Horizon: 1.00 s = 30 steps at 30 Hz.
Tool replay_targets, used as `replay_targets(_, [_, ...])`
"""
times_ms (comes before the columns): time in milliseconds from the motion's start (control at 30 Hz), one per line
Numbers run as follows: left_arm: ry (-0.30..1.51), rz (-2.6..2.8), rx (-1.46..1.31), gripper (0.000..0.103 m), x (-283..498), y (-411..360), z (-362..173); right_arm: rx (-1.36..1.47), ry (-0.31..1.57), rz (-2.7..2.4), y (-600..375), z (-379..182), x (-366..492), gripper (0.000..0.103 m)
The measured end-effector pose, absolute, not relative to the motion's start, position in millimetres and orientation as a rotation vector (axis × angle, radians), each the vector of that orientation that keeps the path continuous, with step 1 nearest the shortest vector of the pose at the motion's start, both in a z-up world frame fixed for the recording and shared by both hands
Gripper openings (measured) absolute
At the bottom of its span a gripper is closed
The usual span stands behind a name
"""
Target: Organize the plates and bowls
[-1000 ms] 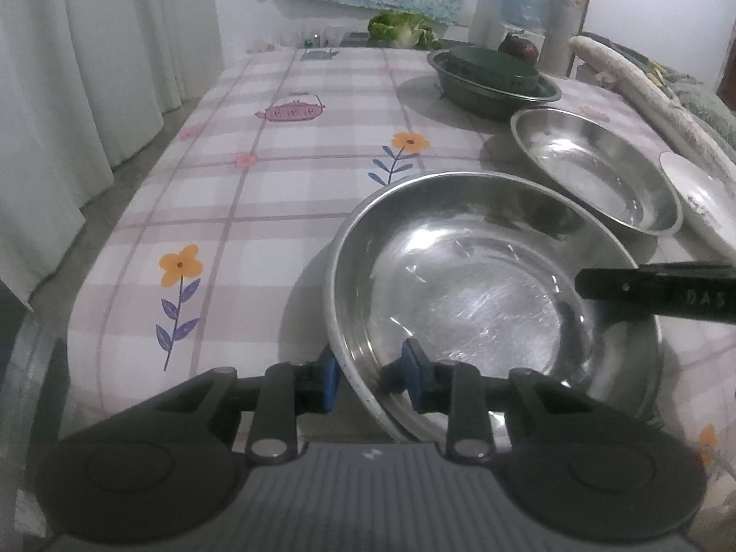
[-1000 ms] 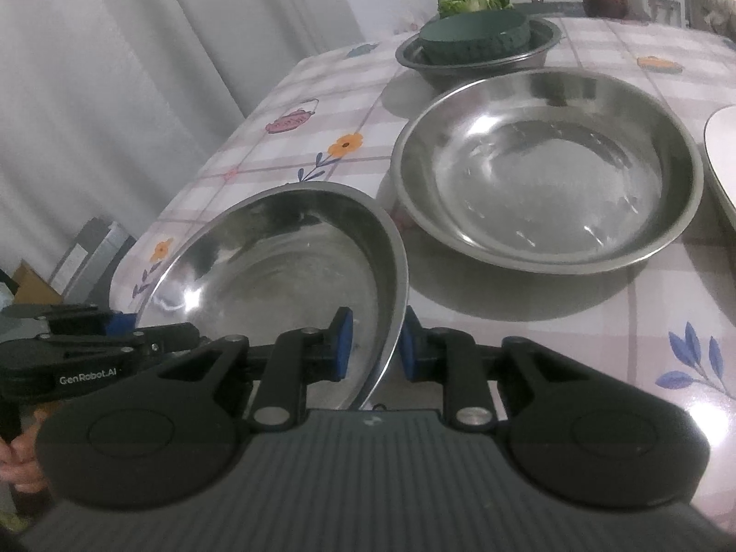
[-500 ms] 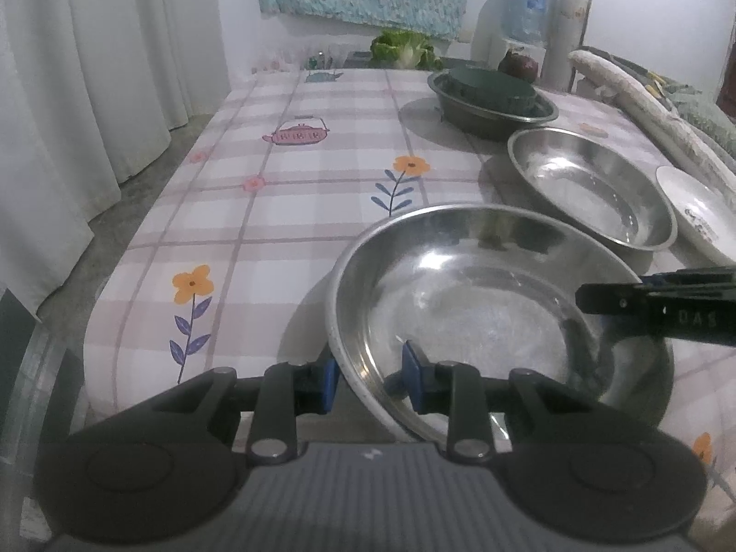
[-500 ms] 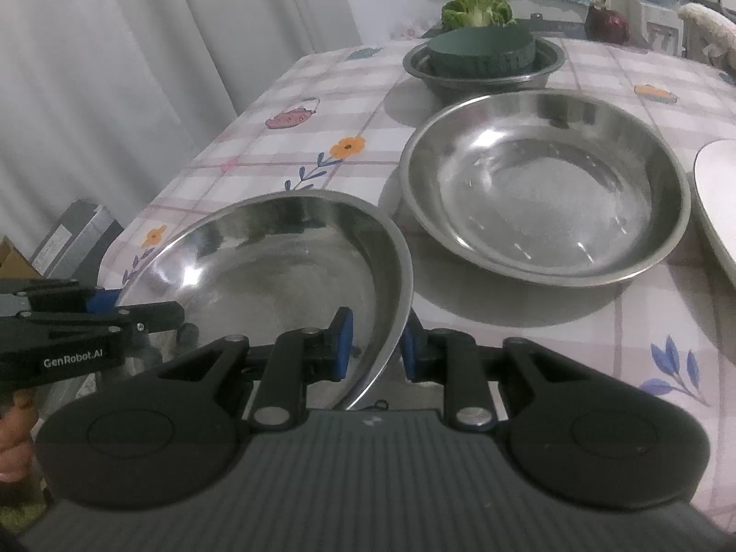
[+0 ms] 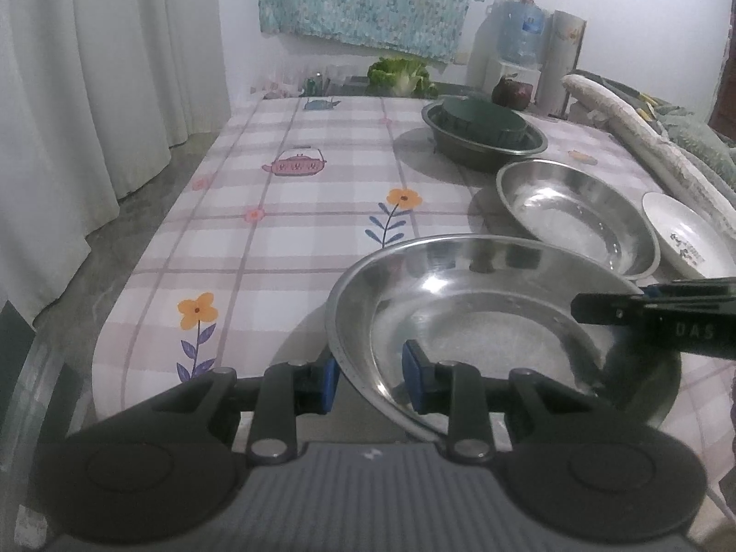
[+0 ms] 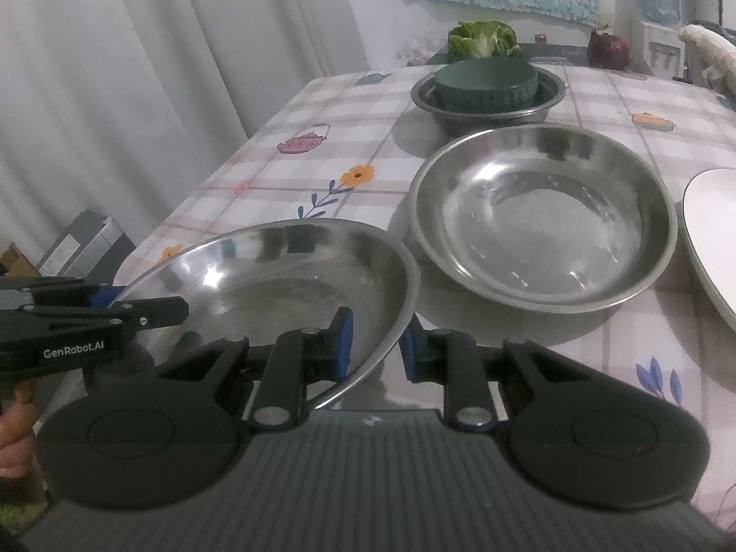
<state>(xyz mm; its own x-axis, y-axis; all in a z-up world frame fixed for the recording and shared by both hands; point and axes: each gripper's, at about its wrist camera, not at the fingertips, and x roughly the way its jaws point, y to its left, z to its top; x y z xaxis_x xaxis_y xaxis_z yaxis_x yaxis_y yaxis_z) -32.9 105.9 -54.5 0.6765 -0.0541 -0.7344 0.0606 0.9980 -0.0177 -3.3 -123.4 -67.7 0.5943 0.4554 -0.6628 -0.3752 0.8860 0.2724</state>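
Three steel bowls and one white plate [image 5: 690, 239] on the table [image 5: 285, 239]. The near bowl [image 5: 483, 313] is empty, gripped at opposite rims by the left gripper [image 5: 370, 379] and right gripper [image 6: 375, 345], both clamped on it. The middle bowl [image 6: 543, 216] is empty. The far bowl [image 6: 487, 96] holds one dark green dish [image 6: 487, 78].

White plate [image 6: 710, 234] cut by right edge of my right cam; only its left part shows. Print on its rim [image 5: 685, 248] too small to read. My right gripper body hides near rim of the steel bowl [image 6: 285, 276]. Hand [image 6: 16, 432] at left edge mostly out of frame.
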Motion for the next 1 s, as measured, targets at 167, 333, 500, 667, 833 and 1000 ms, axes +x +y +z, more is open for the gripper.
replay_targets(167, [0.801, -0.07, 0.017, 0.03, -34.0, 102.3, -45.1, 0.116, 0.779, 0.483, -126.5, -61.5, -5.3, 0.021])
replay_targets(333, [0.778, -0.079, 0.028, 0.03, -31.9, 95.2, -35.7, 0.127, 0.754, 0.476, -133.5, -53.5, -5.6, 0.021])
replay_targets(500, [0.758, -0.096, 0.038, 0.03, -27.0, 83.7, -27.4, 0.137, 0.733, 0.464, -144.4, -45.9, -4.5, 0.021])
replay_targets(667, [0.74, -0.118, 0.051, 0.03, -18.6, 68.5, -20.4, 0.147, 0.714, 0.445, -159.6, -39.4, -2.0, 0.021])
replay_targets(833, [0.722, -0.152, 0.067, 0.03, -5.8, 47.7, -13.6, 0.161, 0.698, 0.415, -179.4, -33.5, 2.3, 0.021])
replay_targets(1000, [0.716, -0.186, 0.082, 0.03, 9.6, 23.6, -13.0, 0.175, 0.691, 0.375, -205.1, -29.8, 6.4, 0.021])
